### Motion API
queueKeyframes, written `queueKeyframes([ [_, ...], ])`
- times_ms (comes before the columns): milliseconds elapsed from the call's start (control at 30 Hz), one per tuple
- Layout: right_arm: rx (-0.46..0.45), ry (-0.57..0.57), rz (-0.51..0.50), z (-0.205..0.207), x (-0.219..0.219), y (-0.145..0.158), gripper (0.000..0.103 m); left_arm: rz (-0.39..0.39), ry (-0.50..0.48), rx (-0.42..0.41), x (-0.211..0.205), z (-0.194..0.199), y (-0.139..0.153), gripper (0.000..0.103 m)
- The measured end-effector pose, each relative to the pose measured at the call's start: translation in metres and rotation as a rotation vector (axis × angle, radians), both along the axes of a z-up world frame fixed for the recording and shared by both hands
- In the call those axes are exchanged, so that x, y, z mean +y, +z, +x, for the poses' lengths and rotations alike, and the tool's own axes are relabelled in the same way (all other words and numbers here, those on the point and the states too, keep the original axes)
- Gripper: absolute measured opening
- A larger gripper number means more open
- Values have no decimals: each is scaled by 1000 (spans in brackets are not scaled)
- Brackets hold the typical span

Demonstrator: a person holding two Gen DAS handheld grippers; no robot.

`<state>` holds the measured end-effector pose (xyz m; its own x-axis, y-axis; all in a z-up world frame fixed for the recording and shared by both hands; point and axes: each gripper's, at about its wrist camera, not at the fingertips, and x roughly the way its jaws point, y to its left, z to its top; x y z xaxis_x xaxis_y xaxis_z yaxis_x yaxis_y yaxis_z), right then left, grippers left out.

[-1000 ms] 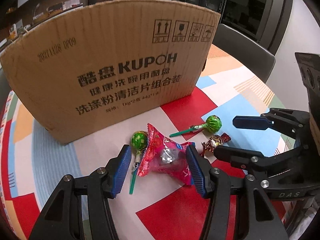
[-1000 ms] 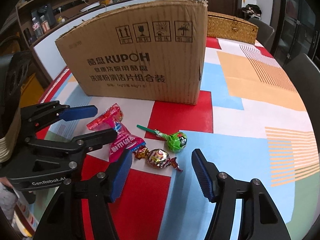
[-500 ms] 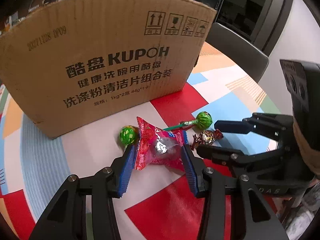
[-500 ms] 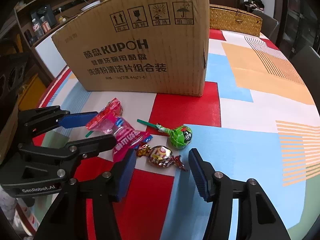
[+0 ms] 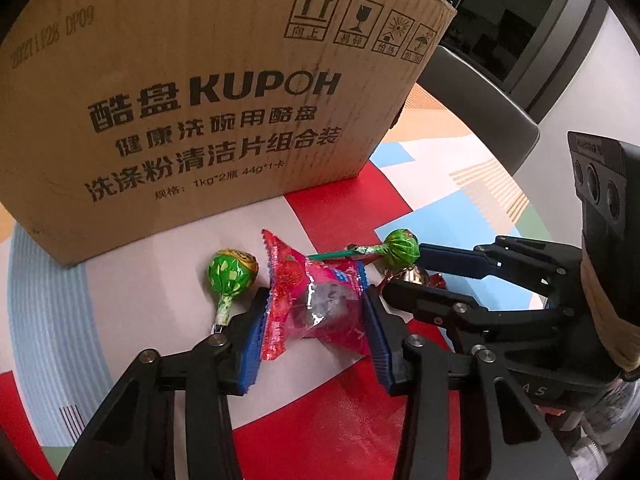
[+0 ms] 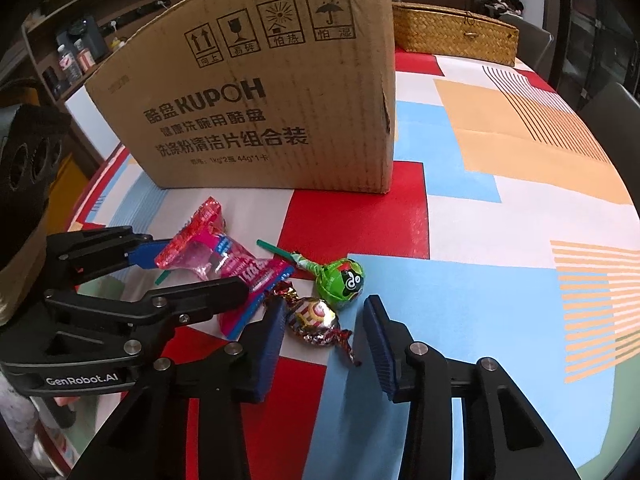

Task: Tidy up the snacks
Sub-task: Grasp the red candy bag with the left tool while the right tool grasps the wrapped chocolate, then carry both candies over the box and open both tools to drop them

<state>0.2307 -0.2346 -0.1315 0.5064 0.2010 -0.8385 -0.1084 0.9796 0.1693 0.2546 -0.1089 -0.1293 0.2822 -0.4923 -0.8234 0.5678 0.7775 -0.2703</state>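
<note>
A pink snack packet (image 5: 316,300) lies on the patterned tablecloth (image 5: 340,400) between the blue pads of my left gripper (image 5: 314,292). Its jaws are closing and both pads press the packet's sides. Left of it lies a green lollipop with a yellow top (image 5: 232,272). In the right wrist view, a foil-wrapped candy (image 6: 316,320) sits between the pads of my right gripper (image 6: 326,302). Those jaws are also closing, with a gap still showing at the right pad. A second green lollipop (image 6: 340,280) lies just beyond the candy. The two grippers stand side by side.
A tall cardboard box (image 5: 200,100) with printed lettering stands right behind the snacks, its top out of view. A woven basket (image 6: 452,32) sits at the table's far end. A dark chair (image 5: 480,120) stands beyond the table edge.
Both grippers have narrowed. The left pads have come in onto the pink packet, which now looks crumpled. The right pads have drawn in around the foil candy.
</note>
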Motion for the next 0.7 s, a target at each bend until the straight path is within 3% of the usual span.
queueKeyframes([
  [167, -4, 27, -18, -2, 6, 0, 28, 3, 32, 3, 1, -7, 0, 41],
  [433, 6, 15, 6, -15, 6, 1, 28, 26, 81, -38, 10, -32, 6, 41],
  [700, -31, 0, 14, -30, 8, 17, 28, -2, 143, -81, 23, -46, 27, 41],
])
